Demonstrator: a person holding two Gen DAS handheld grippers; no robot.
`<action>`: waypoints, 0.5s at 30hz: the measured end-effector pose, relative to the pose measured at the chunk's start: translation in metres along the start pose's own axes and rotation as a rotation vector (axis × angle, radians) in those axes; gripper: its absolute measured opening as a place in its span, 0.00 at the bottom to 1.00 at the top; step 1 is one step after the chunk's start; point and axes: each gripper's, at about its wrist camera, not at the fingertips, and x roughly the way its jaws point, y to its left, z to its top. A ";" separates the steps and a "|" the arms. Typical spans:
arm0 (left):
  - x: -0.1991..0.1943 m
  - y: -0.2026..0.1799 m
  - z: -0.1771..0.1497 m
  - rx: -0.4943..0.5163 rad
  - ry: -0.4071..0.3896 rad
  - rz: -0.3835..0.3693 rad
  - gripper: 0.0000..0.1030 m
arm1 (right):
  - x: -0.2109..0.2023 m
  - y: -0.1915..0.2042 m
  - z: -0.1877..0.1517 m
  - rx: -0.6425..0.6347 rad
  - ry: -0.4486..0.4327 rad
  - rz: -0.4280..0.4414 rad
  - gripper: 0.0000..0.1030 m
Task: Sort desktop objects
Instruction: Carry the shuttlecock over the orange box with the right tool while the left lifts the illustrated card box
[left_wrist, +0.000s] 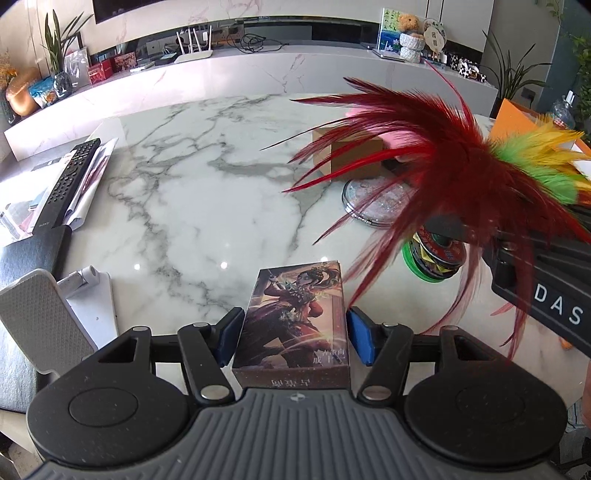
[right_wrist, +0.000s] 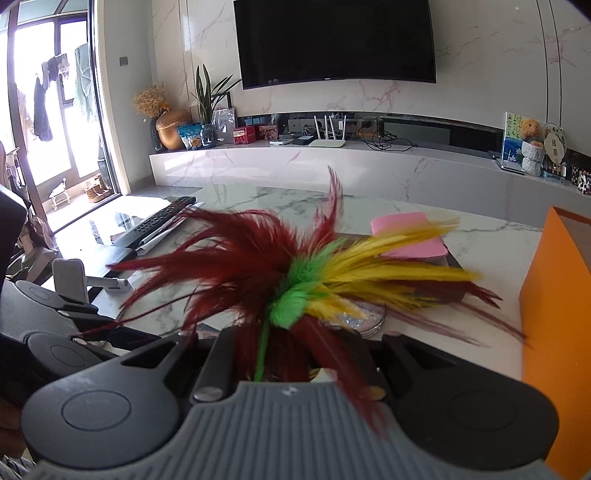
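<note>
Left gripper (left_wrist: 293, 330): blue pads on both sides of an illustrated card box (left_wrist: 293, 321), bottom centre of the left wrist view; the pads look pressed on its long sides, box held end-on toward the camera above the marble table (left_wrist: 192, 177).

Right gripper (right_wrist: 291, 360): carries a feather shuttlecock (right_wrist: 295, 280), dark red, green and yellow plumes fanning up across mid frame of the right wrist view. Its base and the fingertips are buried under feathers, so I cannot tell how the jaws stand. In the left view the same feathers fill the right side.

Table items:
- clear round disc (left_wrist: 375, 201) right of centre, green tape roll (left_wrist: 437, 256) just below it
- brown cardboard box (left_wrist: 347, 155) behind the disc
- black remote (left_wrist: 66, 182) at left edge, lying on papers
- orange box (right_wrist: 557, 325) at right edge of the right view, pink pad (right_wrist: 410, 236) mid-right
</note>
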 end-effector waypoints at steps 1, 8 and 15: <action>-0.002 -0.002 0.000 -0.006 -0.002 -0.002 0.68 | -0.006 -0.001 0.001 0.001 -0.005 -0.001 0.13; -0.027 -0.024 0.010 -0.013 -0.055 -0.011 0.68 | -0.047 -0.019 0.015 0.033 -0.045 0.016 0.13; -0.048 -0.055 0.034 -0.047 -0.086 -0.055 0.68 | -0.104 -0.056 0.039 0.082 -0.125 0.019 0.14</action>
